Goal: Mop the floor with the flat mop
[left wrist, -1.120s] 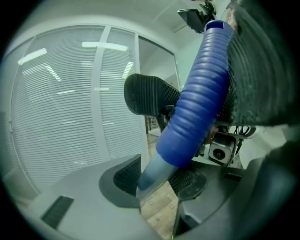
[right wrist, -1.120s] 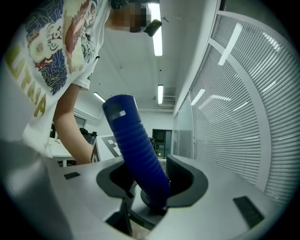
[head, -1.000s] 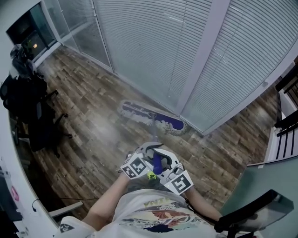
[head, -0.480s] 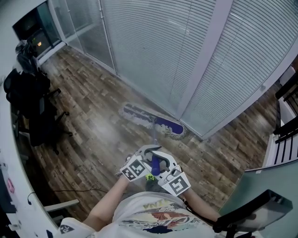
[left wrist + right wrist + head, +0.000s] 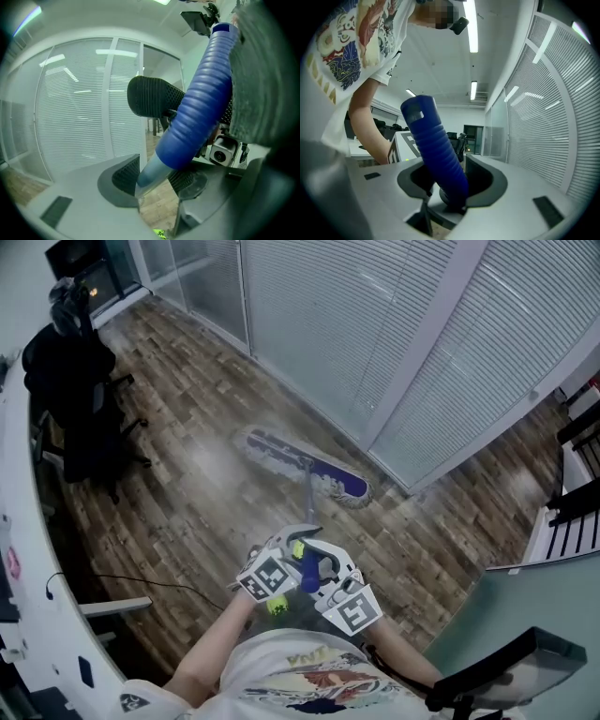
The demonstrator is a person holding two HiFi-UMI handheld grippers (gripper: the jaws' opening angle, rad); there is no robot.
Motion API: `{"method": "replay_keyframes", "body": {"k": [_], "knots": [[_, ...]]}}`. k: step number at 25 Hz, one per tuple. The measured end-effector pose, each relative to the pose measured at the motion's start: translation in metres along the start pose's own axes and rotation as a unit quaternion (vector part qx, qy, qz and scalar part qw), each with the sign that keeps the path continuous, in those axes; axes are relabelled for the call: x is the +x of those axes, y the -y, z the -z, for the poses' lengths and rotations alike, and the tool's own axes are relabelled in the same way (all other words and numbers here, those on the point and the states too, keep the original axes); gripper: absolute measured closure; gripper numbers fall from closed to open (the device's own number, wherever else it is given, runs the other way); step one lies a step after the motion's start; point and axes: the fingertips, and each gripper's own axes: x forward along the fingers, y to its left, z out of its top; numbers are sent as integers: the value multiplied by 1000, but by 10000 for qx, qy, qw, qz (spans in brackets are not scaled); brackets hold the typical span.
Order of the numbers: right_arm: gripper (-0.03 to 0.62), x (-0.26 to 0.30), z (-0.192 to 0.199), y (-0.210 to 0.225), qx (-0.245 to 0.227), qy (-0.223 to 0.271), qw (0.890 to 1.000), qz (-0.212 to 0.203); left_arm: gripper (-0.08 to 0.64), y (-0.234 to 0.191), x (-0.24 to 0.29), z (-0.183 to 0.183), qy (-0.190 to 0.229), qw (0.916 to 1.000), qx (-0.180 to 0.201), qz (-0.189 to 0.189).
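1. Office with a dark wood-plank floor (image 5: 178, 474). Glass partition with closed white blinds (image 5: 375, 324) along the far side. Black office chair (image 5: 84, 418) at the far left, beside a curved white desk (image 5: 23, 549).
2. Both forearms stretched forward from the torso, hands close together just ahead of a printed white T-shirt (image 5: 309, 676). Bare left forearm (image 5: 211, 652) angled in from the near left.
3. Left gripper (image 5: 298, 557) on the left, right gripper (image 5: 325, 575) just beside it on the right and a little nearer. Marker cubes turned upward, jaws aimed inward at one shaft.
4. Left jaws closed on the flat mop (image 5: 305, 467), gripping where the blue ribbed grip (image 5: 201, 93) ends and the pale grey pole (image 5: 307, 498) begins.
5. Right jaws clamped round the blue ribbed grip itself, higher up the handle, with its blunt top end leaning up and left in the right gripper view.
6. Mop head long and flat, purple-blue on top with a pale fringe at the edges. Flat on the floor, set diagonally from far left to near right, near the foot of the partition.
7. Thin pole slanting from the middle of the head back toward the grippers.
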Motion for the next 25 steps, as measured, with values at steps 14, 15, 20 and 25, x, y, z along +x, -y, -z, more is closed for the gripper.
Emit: {"method": "replay_keyframes", "body": {"k": [14,15,20,25], "knots": [[420,-91,-28,-125,-60,281,9974,-661,413,139,-48,-5,-102,9976,-252,-638],[420,-105,-28,-132,-46,283,9969,-728,413,153,-45,-8,-110,9971,-281,-696],[420,-172,-23,-168,115,361,9941,-1012,413,221,-33,-15,-194,9940,-322,-1028],[419,-219,-26,-209,264,401,9903,-1306,412,277,-39,-17,-244,9900,-433,-1318]]}}
